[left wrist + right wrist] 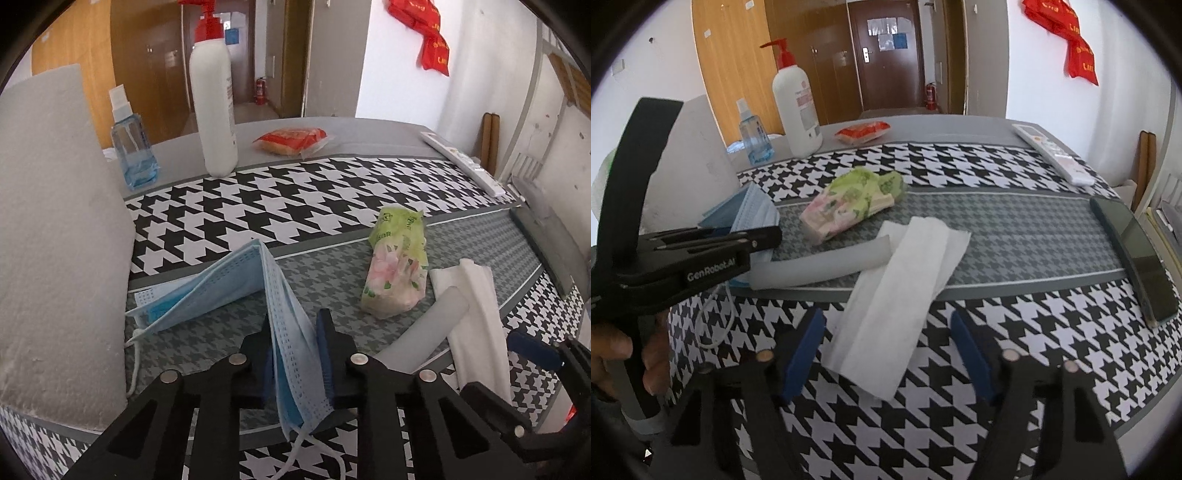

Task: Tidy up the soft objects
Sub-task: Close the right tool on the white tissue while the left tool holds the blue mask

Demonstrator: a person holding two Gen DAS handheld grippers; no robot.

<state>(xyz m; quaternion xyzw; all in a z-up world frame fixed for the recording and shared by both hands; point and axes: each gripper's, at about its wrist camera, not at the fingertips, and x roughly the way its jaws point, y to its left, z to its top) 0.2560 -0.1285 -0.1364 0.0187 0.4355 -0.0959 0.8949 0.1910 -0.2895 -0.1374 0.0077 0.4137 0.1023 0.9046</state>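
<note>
Containers at the far edge of the desk (1015, 236): a white pump bottle (214, 107) with a red pump, upright, contents not visible; just beside it a clear blue spray bottle (131, 147), partly filled with blue liquid. A red packet (291, 140) lies near them.

The left hand-held gripper (293, 354) is clamped on a blue face mask (284, 314); the mask's free half drapes down to the desk toward the left edge, beside a large white roll (55, 240).

The right hand-held gripper (886, 350) stands open, its fingers either side of the near end of a white tissue sheet (897, 288) lying flat near the near edge. A green floral tissue pack (857, 203) lies beyond the sheet, mid-desk. A grey tube (820, 266) lies against the sheet's left side.
</note>
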